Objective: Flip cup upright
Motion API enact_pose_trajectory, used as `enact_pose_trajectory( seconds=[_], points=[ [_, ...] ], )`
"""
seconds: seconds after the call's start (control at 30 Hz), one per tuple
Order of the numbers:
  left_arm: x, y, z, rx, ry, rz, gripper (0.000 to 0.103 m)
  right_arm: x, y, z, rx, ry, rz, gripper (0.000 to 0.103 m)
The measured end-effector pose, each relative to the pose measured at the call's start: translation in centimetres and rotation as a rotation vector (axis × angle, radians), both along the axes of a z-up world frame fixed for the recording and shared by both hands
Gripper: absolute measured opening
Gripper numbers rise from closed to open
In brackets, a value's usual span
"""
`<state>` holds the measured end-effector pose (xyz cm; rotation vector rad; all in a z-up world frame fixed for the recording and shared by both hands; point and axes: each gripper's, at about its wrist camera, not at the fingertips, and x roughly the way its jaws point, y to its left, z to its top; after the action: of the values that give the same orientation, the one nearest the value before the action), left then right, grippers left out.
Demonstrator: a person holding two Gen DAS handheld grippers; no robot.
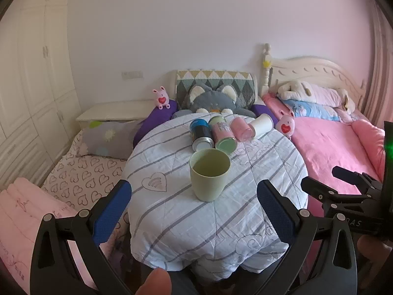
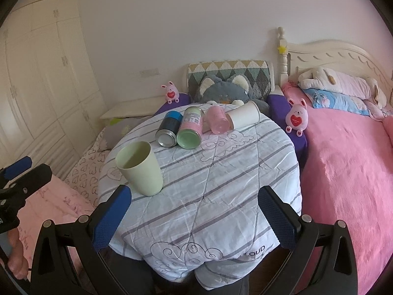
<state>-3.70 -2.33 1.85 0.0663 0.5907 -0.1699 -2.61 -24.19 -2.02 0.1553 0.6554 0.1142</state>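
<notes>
Left gripper [image 1: 194, 207] & right gripper [image 2: 195, 212] both wide apart, holding nothing; green cup [image 1: 209, 174] upright.

Matt green plastic cup [image 1: 209, 174] sits on quilted, creased cloth surface [image 1: 221, 216]; shiny metal can [image 1: 201, 135] behind; textured blue pads [image 1: 111, 212] on claws.

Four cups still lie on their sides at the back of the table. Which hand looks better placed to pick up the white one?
Probably right. The white cup lies at the row's right end, nearer the open right gripper; the left gripper faces the upright green cup.
</notes>
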Motion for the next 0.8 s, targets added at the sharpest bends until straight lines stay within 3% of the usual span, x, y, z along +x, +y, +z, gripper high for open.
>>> enact_pose_trajectory(
  seconds=[0.8],
  points=[
    [0.8,0.3,-0.7,0.005,0.049,0.014,0.103,0.0,1.0,0.0,-0.012,-0.001,0.026,0.103]
  ],
)
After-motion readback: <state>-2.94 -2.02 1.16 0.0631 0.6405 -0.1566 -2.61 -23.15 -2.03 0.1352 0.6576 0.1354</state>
